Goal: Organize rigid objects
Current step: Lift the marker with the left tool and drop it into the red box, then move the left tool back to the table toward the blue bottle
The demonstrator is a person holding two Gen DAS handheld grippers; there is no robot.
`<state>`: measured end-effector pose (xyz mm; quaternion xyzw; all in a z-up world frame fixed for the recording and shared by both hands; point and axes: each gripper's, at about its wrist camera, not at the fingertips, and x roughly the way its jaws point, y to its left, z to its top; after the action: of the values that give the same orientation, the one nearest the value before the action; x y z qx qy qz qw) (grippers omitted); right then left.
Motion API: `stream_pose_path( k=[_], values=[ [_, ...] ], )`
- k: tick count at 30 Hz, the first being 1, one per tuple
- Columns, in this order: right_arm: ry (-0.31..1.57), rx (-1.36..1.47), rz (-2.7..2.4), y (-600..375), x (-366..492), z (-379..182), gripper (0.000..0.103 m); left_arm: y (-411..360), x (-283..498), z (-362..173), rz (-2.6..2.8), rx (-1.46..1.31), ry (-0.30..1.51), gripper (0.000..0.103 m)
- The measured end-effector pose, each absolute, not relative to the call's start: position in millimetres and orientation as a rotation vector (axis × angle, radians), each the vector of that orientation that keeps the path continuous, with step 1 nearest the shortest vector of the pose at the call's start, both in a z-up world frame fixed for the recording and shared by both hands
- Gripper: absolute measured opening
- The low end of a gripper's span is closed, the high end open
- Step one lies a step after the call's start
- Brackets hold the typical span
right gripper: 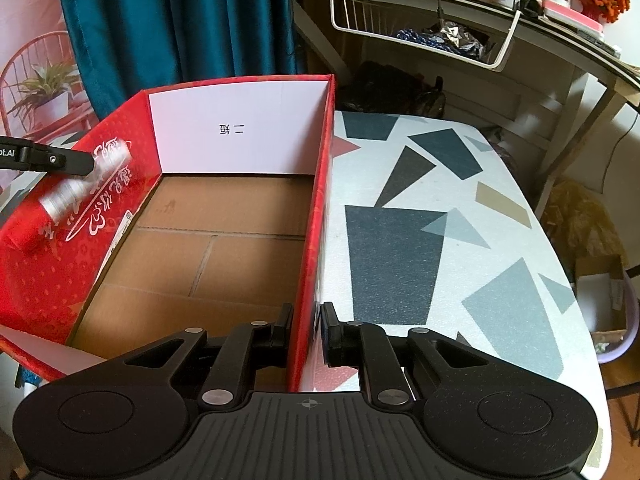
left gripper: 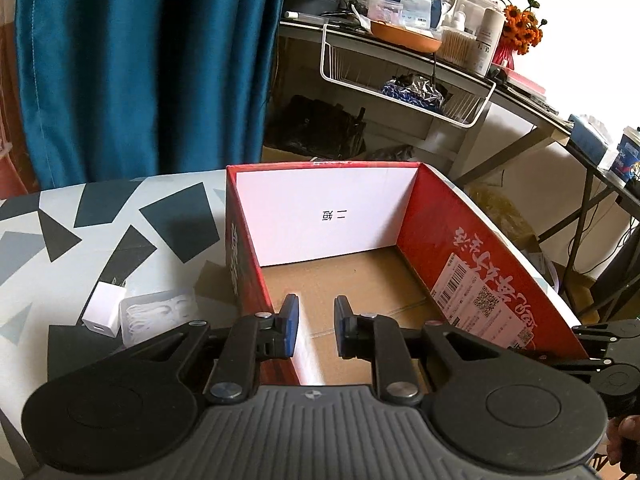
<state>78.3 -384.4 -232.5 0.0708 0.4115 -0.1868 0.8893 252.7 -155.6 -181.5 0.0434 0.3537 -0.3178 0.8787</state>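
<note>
- A red cardboard box (left gripper: 460,248) stands open-topped on a table (right gripper: 440,208) covered in a pale cloth with dark geometric shapes; its brown floor is bare, and its far inner wall carries a white sheet with small printed characters.
- In the right wrist view, a silvery cylindrical object (right gripper: 86,184), blurred, shows against the box's left wall, just off the tip of the other gripper's black finger; whether it is held or loose cannot be told.
- The left gripper (left gripper: 316,328) hangs over the near left part of the box, jaws spread with a clear gap and nothing between them; its left finger sits above the box's left wall.
- The right gripper (right gripper: 307,330) straddles the box's right wall: one finger is inside the box, the other outside over the table, with the wall in the gap. The pads lie close to the cardboard, but contact cannot be confirmed.
- Left of the box, on the table, a small white charger block (left gripper: 102,308) lies touching a clear plastic case (left gripper: 158,314).
- Behind the table hangs a teal curtain (left gripper: 152,64).
- To the right, a cluttered desk holds a white wire basket (left gripper: 404,80) under its edge and orange artificial flowers (left gripper: 522,26) on top.
</note>
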Motion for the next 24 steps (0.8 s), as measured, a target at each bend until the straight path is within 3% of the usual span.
stream_pose_path(
  k=[8, 11, 12, 13, 24],
  values=[
    [0.861, 0.151, -0.378, -385, 79, -232, 0.015, -149, 255, -173, -0.691, 0.095, 0.738, 0.024],
    [0.862, 0.151, -0.377, -385, 79, -232, 0.015, -137, 256, -164, -0.756, 0.059, 0.741, 0.053],
    [0.862, 0.151, -0.377, -385, 79, -232, 0.015, -131, 255, -160, -0.748, 0.052, 0.735, 0.071],
    [0.862, 0.151, -0.377, -385, 79, -232, 0.015, -124, 253, -157, -0.734, 0.05, 0.712, 0.075],
    [0.857, 0.158, -0.376, -384, 78, -233, 0.016, -59, 236, -172, -0.519, 0.18, 0.687, 0.079]
  ],
)
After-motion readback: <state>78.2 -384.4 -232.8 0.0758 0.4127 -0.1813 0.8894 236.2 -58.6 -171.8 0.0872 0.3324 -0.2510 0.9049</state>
